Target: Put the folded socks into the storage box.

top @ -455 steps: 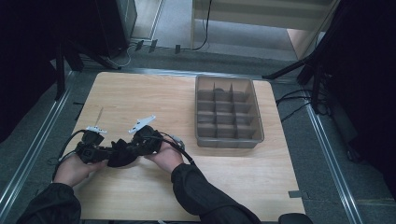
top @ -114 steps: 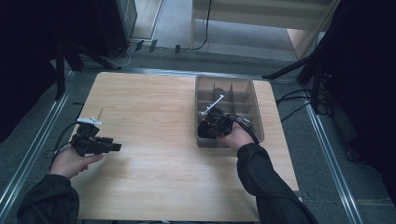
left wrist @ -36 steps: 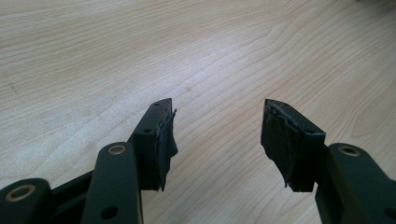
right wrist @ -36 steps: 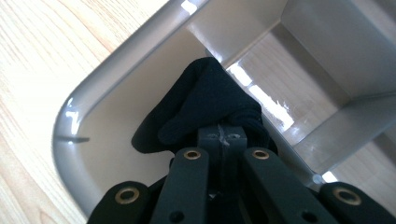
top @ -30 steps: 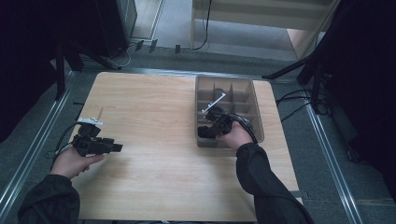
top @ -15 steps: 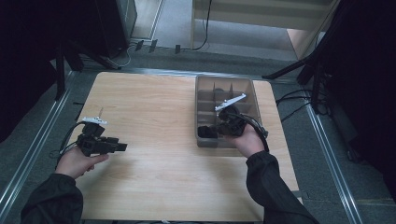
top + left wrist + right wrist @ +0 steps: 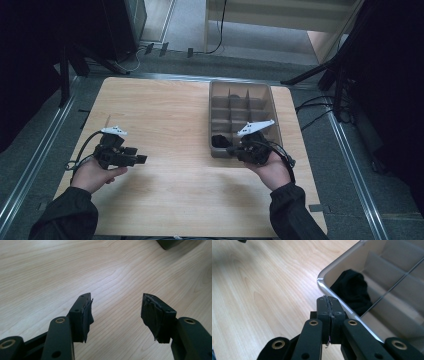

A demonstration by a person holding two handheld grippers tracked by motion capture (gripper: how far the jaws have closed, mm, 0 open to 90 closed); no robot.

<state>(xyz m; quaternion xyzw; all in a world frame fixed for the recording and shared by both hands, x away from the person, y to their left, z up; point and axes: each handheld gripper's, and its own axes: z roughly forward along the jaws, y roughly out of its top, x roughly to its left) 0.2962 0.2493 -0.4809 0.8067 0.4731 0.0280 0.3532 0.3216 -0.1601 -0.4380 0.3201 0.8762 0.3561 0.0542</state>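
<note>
Where the tray (image 7: 329,291) rim hides it, black cloth (image 7: 352,290) half seen, right hand-held gripper (image 7: 329,305) clenched empty, left hand-held gripper (image 7: 116,312) released.

Bare table (image 7: 170,115) left of the divided tray (image 7: 276,120)

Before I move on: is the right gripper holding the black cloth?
No. In the right gripper view the right gripper is shut on nothing, while the black cloth lies apart in a corner compartment of the grey tray.

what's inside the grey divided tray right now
A bundle of black cloth lies in the near-left corner compartment of the tray. A small dark item sits in a far compartment. The right gripper and hand cover part of the near row.
</note>
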